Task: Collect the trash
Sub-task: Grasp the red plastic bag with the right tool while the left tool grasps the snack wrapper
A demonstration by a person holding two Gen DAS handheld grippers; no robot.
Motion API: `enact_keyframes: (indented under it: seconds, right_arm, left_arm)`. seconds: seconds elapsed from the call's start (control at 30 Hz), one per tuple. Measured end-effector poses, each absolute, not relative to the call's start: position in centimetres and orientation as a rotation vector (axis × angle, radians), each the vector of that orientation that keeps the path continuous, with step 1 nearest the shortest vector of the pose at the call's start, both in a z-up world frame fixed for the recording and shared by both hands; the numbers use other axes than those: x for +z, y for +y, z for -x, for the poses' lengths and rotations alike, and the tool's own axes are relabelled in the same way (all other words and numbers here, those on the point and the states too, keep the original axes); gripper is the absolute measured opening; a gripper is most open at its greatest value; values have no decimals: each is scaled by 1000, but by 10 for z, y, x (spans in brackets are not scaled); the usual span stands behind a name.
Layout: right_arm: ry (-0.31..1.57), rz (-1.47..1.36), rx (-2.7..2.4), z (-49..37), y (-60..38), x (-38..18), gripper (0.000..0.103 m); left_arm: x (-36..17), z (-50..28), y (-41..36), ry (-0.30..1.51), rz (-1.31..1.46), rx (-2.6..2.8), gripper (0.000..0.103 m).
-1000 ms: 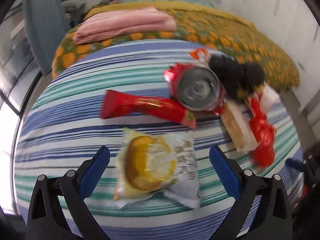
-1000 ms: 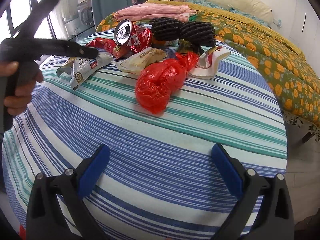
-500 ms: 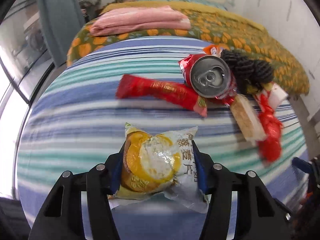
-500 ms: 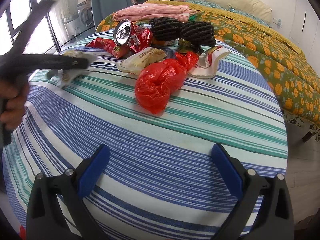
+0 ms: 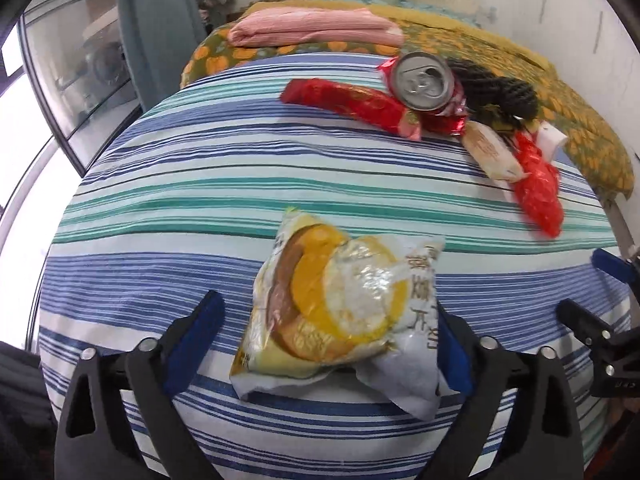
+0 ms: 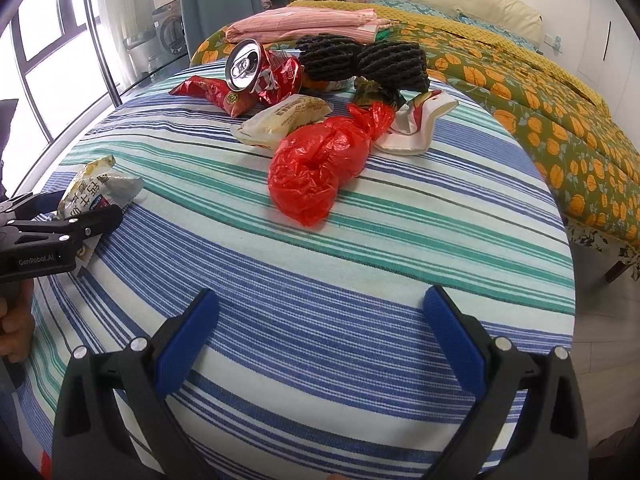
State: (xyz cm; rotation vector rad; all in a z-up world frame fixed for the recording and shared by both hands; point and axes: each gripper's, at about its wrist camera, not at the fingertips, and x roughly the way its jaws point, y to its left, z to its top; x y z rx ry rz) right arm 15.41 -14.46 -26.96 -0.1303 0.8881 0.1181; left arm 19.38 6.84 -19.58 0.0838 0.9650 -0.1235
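Between the blue pads of our left gripper lies a crinkled cake wrapper, yellow and white, on the striped tablecloth. Our left jaws stand apart; the left pad is clear of the wrapper, while the right pad sits just beside or against its edge, and we cannot tell which. From the right wrist view the same wrapper shows at the table's left, with the left gripper around it.

Our right gripper hovers above bare cloth with its jaws spread wide and nothing between them.

Farther across the table the rest of the trash sits in a cluster: a crushed red can with its silver top tilted up, a long red snack wrapper touching it, a pale bread packet, a knotted red plastic bag and black foam netting behind them. Beyond the table, a folded pink cloth rests on an orange-patterned bedspread.
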Motion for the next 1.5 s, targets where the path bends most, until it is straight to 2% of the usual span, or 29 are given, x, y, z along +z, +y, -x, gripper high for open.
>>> enact_keyframes:
  seconds: [0.2,0.43,0.47,0.5,0.57,0.63,0.7,0.97,1.03,1.1,1.23,1.3,1.5]
  right_arm:
    - [852,32,176,-160,-150,-254,98]
    - [890,136,162,-211,-116,-244,98]
    - [881,154,139,-216,-115,-245,94]
    - [873,163,128,-219,-115,-246,79]
    - [861,171,110,-220,-119,-246,57]
    - [852,169,113,-214,-127,-245,47]
    - [851,172,129,-204,-133,-244,45]
    - [948,199,307,-128,-160,-239,45]
    - [960,222,299,-113,-166,-240,48]
    - [967,199,283,-107,-173,-240,63]
    - [951,161,248,-104,-175,-238,76]
    - [957,120,221,-108,-171,-239,89]
    - [986,2,151,-129,-164,-245,89]
  left_arm:
    - [-197,-193,70,962,-72,-122,98]
    - [-197,-196,71,964,-73,-121,99]
    - [-197,-196,71,964,-74,-120,99]
    - [-197,-196,71,964,-74,-120,99]
    - [-197,-196,71,964,-74,-120,99]
    - [-197,-196,71,964,-74,-120,99]
    - [-196,-196,71,964,-74,-120,99]
    - [-196,-195,71,964,-71,-126,99]
    - [-195,-194,71,963,-75,-149,98]
    - [-194,-190,73,963,-78,-212,98]
    - [-188,-175,84,968,-45,-297,98]
    - [-182,-169,92,954,1,-320,98]
    - [-180,-181,87,990,35,-308,98]
